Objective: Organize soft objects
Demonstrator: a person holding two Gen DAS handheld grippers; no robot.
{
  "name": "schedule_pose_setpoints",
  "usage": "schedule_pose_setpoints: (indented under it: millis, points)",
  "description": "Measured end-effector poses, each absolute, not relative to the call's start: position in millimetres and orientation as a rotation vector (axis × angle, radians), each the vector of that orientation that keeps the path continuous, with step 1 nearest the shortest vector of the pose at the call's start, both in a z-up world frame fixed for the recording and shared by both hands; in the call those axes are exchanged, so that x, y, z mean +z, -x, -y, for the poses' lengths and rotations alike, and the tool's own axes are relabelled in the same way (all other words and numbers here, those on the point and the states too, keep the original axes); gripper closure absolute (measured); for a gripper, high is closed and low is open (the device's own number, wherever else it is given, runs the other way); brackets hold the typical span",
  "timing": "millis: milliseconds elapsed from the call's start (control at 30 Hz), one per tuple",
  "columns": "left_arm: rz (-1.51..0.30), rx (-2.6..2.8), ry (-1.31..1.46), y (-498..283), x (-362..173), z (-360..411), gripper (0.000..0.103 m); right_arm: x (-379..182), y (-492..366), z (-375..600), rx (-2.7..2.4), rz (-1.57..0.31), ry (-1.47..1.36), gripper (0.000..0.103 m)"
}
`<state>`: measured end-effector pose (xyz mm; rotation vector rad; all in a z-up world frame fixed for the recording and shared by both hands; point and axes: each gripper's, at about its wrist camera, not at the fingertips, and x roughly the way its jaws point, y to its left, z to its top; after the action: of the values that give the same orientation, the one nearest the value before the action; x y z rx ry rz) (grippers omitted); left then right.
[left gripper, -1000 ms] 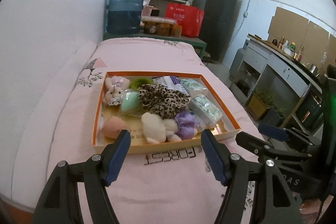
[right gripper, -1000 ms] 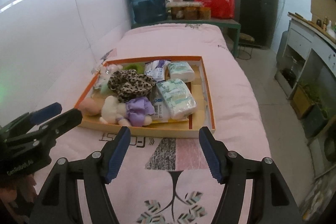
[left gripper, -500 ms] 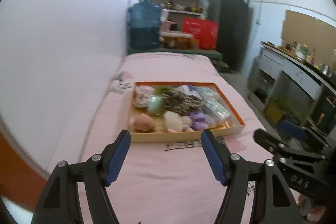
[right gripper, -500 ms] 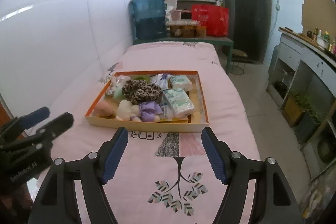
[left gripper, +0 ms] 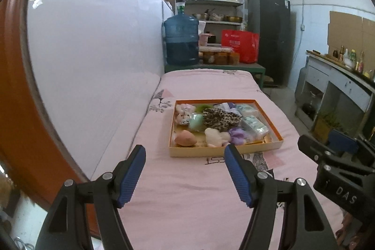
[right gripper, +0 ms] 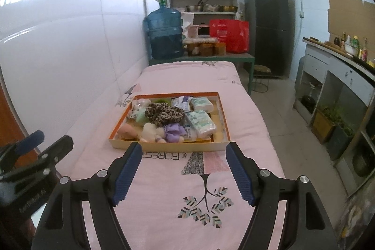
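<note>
Pink-quilted bed (right gripper: pixel 211 179) along a white wall, water jug (right gripper: pixel 165 33) and shelves beyond its far end. Orange-rimmed tray (right gripper: pixel 223 118) mid-bed, holding leopard-print scrunchie (right gripper: pixel 164 113), purple bow (right gripper: pixel 173 130), cream plush (right gripper: pixel 150 130), tissue packs (right gripper: pixel 200 122). Left tongs (left gripper: pixel 185 171) and right tongs (right gripper: pixel 184 170): both wide, empty, above the quilt short of the tray; the right jaws have just been opening.

A bed (right gripper: pixel 239 123) with a pink cover (left gripper: pixel 206 88) runs along the white wall, its far end near a green worktop. The cover bears a printed tree (right gripper: pixel 205 205) on the near part and the word FOREST, mirrored, just before the box. One thing lies directly on it: a shallow orange-rimmed cardboard box (right gripper: pixel 222 117), flat, about midway along the bed and closer to the wall side. The box is filled with soft things.
</note>
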<state>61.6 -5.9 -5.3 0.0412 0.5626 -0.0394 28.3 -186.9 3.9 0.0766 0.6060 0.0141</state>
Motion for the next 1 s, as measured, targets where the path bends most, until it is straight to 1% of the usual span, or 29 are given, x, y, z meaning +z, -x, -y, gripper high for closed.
schedule_pose_setpoints:
  millis: [467, 1000]
  points:
    - [-0.561, -0.071, -0.01, -46, 1, 2, 0.034, 19, -7, 172, 0.003, -0.587, -0.031, 0.027]
    - [-0.564, -0.065, -0.005, -47, 1, 0, 0.034, 18, -11, 171, 0.003, -0.599, -0.035, 0.027]
